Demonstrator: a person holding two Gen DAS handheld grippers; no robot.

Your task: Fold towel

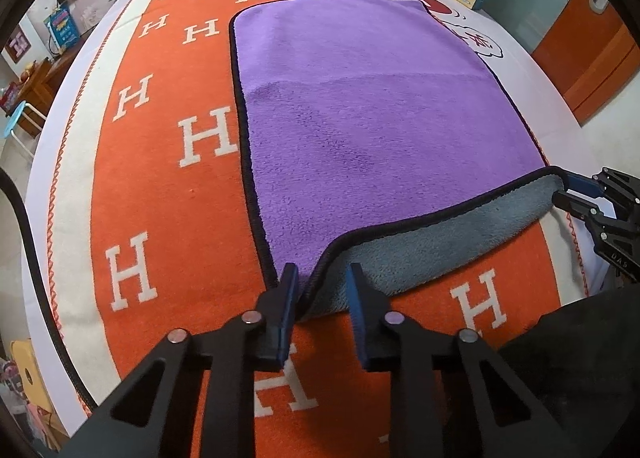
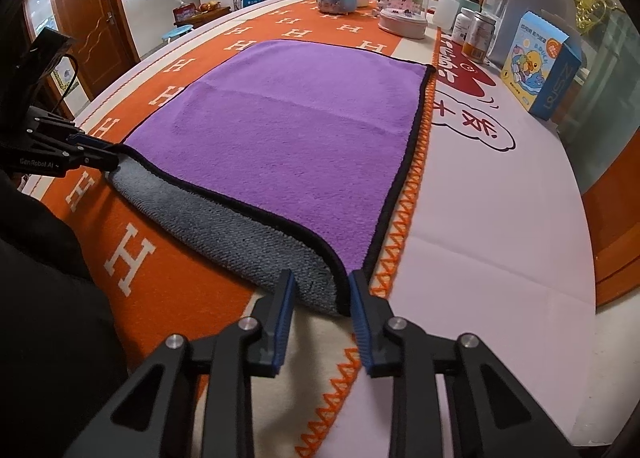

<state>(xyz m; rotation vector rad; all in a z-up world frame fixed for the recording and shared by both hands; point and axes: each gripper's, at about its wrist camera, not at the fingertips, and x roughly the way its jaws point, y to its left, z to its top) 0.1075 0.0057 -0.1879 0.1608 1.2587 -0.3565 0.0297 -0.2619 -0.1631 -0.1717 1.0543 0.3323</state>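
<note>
The purple towel (image 1: pixel 360 129) lies flat on the orange H-patterned cloth (image 1: pixel 168 185) over the tabletop, its near edge lifted so the grey underside shows. My left hand-held gripper (image 1: pixel 322 294) straddles the near-left corner, jaws visibly apart, while my right hand-held gripper (image 2: pixel 322 294) looks pinched on the near-right corner. Step in hand, as I judge it: first fold; next I clench left, then carry both corners to the towel's far edge.
</note>
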